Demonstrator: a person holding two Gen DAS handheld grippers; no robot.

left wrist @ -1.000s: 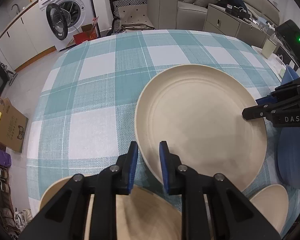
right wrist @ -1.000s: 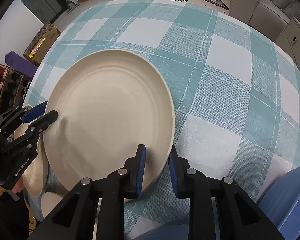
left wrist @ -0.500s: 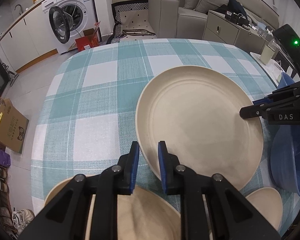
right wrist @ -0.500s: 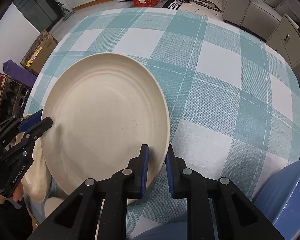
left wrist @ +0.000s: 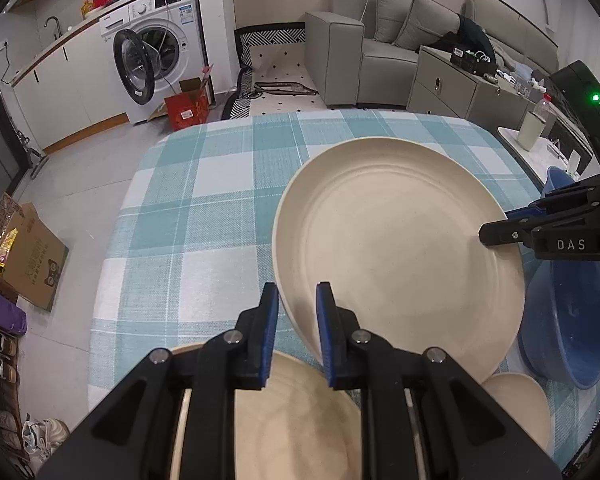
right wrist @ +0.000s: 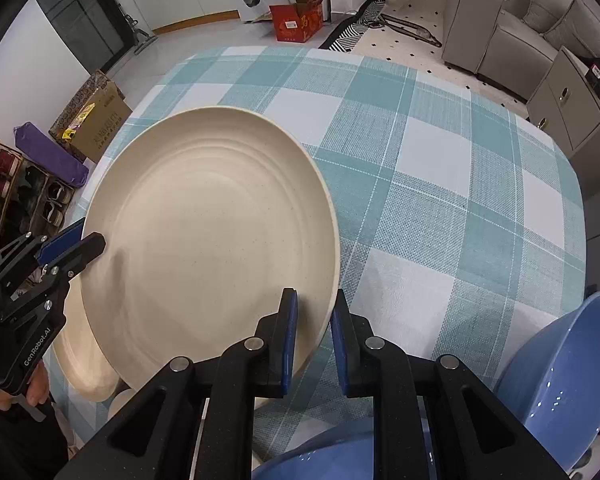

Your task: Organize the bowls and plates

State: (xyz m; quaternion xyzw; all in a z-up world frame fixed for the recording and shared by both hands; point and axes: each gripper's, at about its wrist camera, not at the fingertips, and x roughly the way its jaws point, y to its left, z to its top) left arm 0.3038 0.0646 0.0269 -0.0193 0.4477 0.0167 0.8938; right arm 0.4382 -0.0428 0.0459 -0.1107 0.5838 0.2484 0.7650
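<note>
The big cream plate [left wrist: 400, 248] hangs above the checked desk [left wrist: 188, 220], tilted, carried from two opposite sides; the left tongs [left wrist: 297, 320] pinch its rim at the near-left edge, blue pads on either face, and the right tongs [right wrist: 314, 332] pinch the rim on the opposite side, likewise pressed onto it; in the left wrist view the right tongs' tip rests on the plate's far right rim, so the plate lies straight ahead of each tool and spans the gap between them. Neither hand is nearer; the load is shared. Directly below the left tongs lies another cream plate [left wrist: 284, 420], with a smaller cream dish [left wrist: 520, 404] beside it and a blue bowl [left wrist: 572, 320] to the right; so the likely resting place sits down and toward the left tongs, and the held plate would need levelling before it settles there, though that is only a judgement.
</note>
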